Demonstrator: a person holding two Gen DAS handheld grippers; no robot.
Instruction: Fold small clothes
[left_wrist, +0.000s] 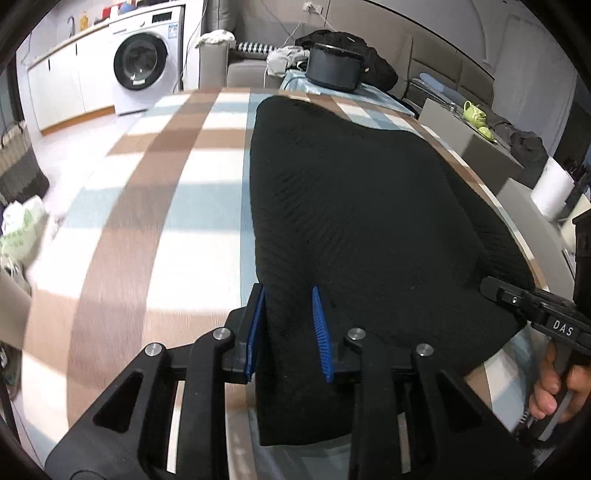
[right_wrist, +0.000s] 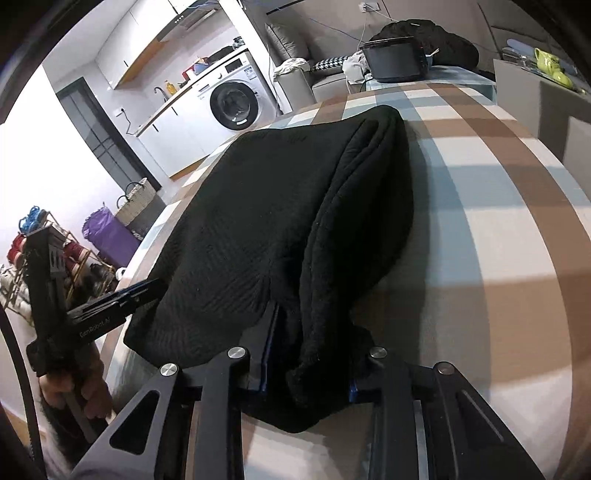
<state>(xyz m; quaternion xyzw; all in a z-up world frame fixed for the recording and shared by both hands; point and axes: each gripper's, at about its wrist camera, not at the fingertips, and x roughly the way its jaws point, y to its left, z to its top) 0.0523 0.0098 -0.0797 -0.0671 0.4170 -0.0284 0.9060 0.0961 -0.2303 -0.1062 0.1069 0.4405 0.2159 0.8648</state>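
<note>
A black ribbed knit garment (left_wrist: 354, 206) lies spread on the desk, which is covered with a checked cloth of brown, white and pale blue squares (left_wrist: 147, 206), its near hem at the near edge of the desk and its far end reaching toward the far edge.

The left hand-held gripper (left_wrist: 290, 328) points steeply down at that near edge, its blue ribbed pads (left_wrist: 319, 325) pinching the left corner of the garment's hem, with the fabric bunched between them.

The right hand-held gripper (right_wrist: 308, 365) tilts down likewise and pinches a thick fold of the same garment at the hem's right corner; the cloth drapes over the jaws and hides most of the pads.

In each wrist view the other gripper comes in from the side, its fingers level with the hem, held by a bare hand (left_wrist: 557, 387) wrapped around the handle.
</note>
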